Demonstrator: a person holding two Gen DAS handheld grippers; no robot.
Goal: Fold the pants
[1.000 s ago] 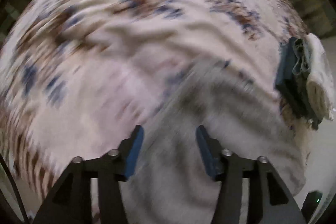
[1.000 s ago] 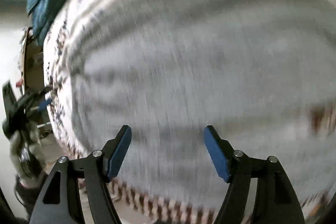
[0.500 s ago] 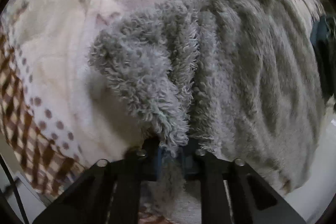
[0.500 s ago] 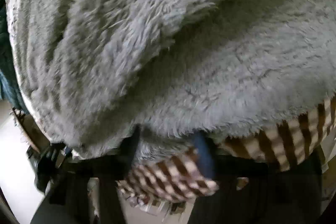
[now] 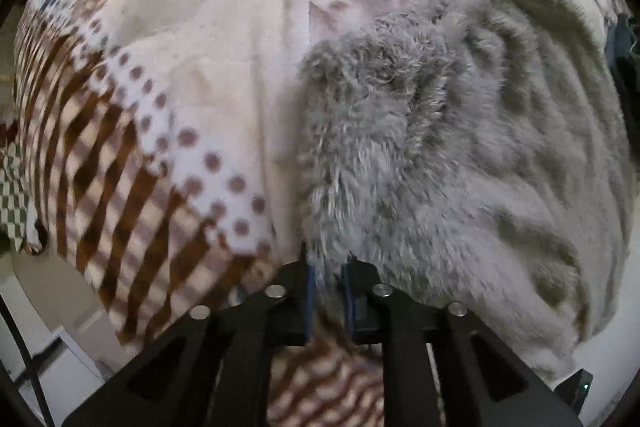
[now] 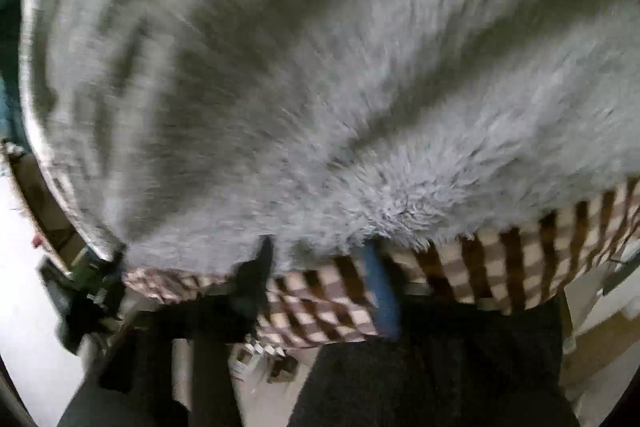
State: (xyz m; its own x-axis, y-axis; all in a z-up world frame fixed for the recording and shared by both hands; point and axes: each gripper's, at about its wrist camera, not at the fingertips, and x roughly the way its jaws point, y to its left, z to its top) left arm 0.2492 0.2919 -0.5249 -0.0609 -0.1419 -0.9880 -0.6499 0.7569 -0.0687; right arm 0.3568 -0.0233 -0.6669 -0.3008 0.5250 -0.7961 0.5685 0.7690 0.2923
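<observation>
The fluffy grey pants (image 5: 460, 155) lie crumpled on a patterned blanket and fill most of the right wrist view (image 6: 300, 75). My left gripper (image 5: 328, 287) is shut on a fold of the grey pants at their near left edge, with pile bunched up above the fingers. My right gripper (image 6: 320, 267) is over the near hem of the pants. Its blue pads stand apart with grey pile and checked blanket between them. The view is blurred, so its grip is unclear.
The bed blanket (image 5: 180, 75) is cream with blue flowers, brown dots and a brown checked border (image 6: 500, 267). Its edge hangs over pale floor (image 5: 52, 359). Dark clutter (image 6: 80, 291) sits on the floor at the left of the right wrist view.
Both grippers came down from above the blanket onto the pants. The left gripper closed on a fold of the pile. The right gripper's fingers narrowed at the hem.
</observation>
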